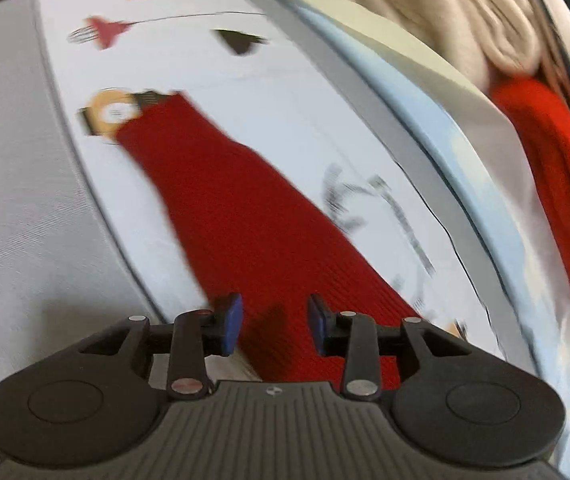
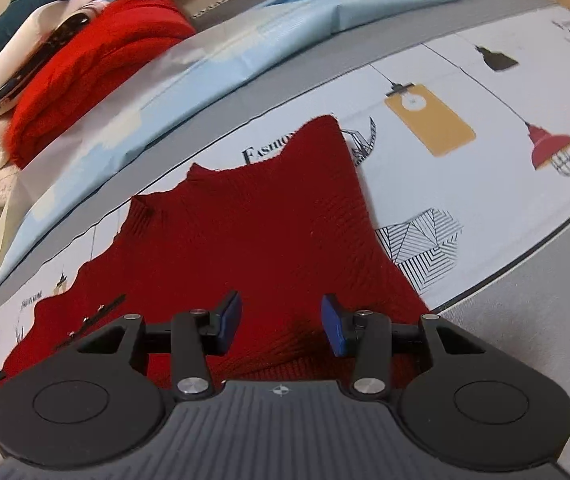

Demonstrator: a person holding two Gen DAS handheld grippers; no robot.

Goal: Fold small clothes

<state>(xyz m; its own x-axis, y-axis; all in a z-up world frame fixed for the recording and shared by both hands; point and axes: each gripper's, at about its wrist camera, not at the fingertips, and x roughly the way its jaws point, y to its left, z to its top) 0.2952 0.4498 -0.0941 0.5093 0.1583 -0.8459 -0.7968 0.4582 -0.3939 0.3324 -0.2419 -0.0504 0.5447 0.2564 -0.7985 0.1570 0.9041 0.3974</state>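
Note:
A dark red ribbed knit garment (image 1: 245, 216) lies flat on a white printed sheet (image 1: 165, 56). In the left wrist view it runs away from me as a long strip. My left gripper (image 1: 275, 326) is open, its blue pads just above the garment's near end, nothing between them. In the right wrist view the same garment (image 2: 261, 232) spreads wide with a wavy far edge. My right gripper (image 2: 281, 324) is open over its near edge and holds nothing. The left wrist view is blurred by motion.
A light blue folded sheet (image 2: 221, 52) lies along the far side of the bed. Behind it is a pile of clothes: a bright red knit (image 2: 97, 68), a cream knit (image 1: 445, 12) and a dark teal piece (image 2: 45, 0). Grey bedding (image 1: 17, 200) borders the printed sheet.

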